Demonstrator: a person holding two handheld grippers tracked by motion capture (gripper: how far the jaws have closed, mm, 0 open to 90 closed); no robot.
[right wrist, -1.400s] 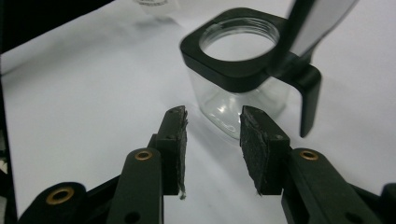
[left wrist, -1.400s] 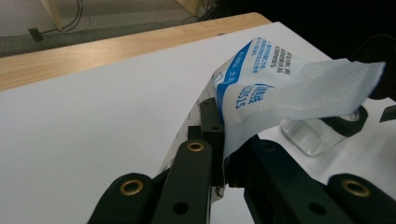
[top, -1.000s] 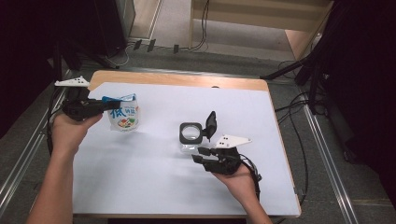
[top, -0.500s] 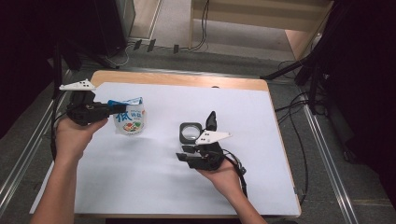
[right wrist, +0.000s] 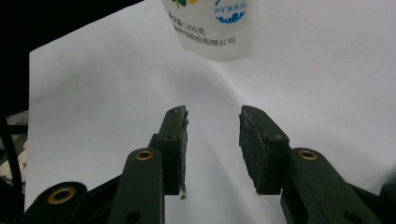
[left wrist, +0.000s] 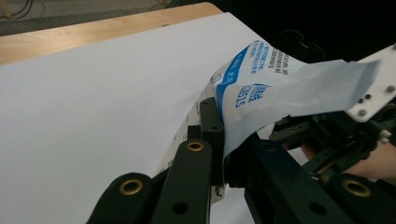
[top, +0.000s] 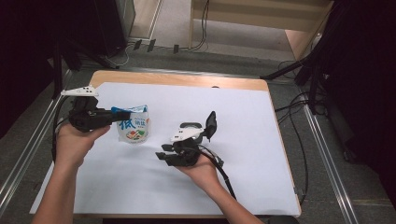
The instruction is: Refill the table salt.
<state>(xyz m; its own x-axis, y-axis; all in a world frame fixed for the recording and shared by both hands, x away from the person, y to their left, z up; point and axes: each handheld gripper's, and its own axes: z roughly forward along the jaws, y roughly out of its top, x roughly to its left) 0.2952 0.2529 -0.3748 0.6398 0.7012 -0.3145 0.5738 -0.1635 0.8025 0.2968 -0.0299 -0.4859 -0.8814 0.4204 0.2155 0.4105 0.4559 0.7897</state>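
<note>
The right hand-held gripper (top: 164,156) has moved toward the pouch (top: 133,129).

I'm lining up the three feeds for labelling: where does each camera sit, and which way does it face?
High view: above the person's side, facing forward and down on the table; both forearms and grippers show.
Left gripper view: on the left gripper, looking along jaws shut on the pouch.
Right gripper view: on the right gripper, looking along parted, empty jaws toward the pouch.
All three views share the pouch and the white table.
</note>
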